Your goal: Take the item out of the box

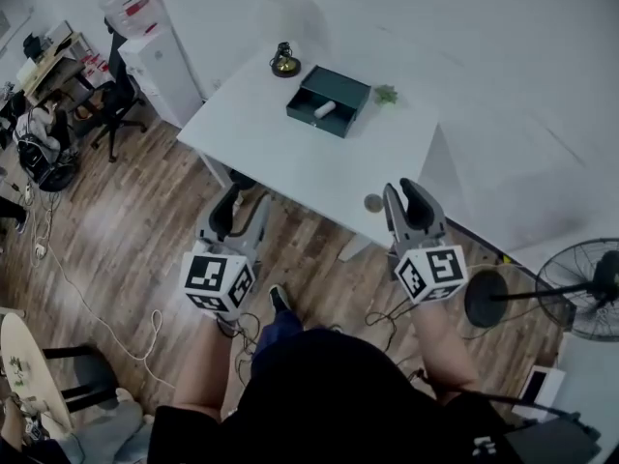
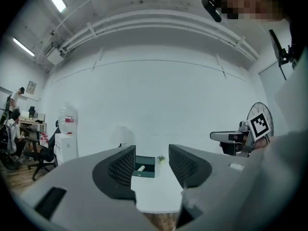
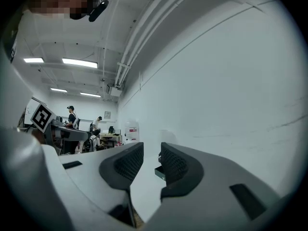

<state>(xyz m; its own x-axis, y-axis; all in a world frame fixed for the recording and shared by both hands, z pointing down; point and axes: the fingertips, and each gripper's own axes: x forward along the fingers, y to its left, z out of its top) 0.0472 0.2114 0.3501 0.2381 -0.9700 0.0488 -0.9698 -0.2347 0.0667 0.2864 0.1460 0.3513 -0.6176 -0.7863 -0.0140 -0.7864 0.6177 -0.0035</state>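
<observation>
A dark green open box (image 1: 327, 100) stands on the far part of the white table (image 1: 290, 162), with a small white roll (image 1: 324, 109) lying inside it. Both grippers hang in the air before the table's near edge, well short of the box. My left gripper (image 1: 243, 202) is open and empty; in the left gripper view the box (image 2: 145, 167) and the roll (image 2: 141, 168) show far off between its jaws. My right gripper (image 1: 404, 193) is open too, with nothing between its jaws, and a corner of the box (image 3: 159, 172) shows past them.
On the table are a brass ornament (image 1: 283, 63), a small green plant (image 1: 386, 94) and a round disc (image 1: 373, 202) near the front edge. A water dispenser (image 1: 160, 66) and an office chair (image 1: 116, 104) stand to the left, a fan (image 1: 580, 288) to the right. Cables lie on the wooden floor.
</observation>
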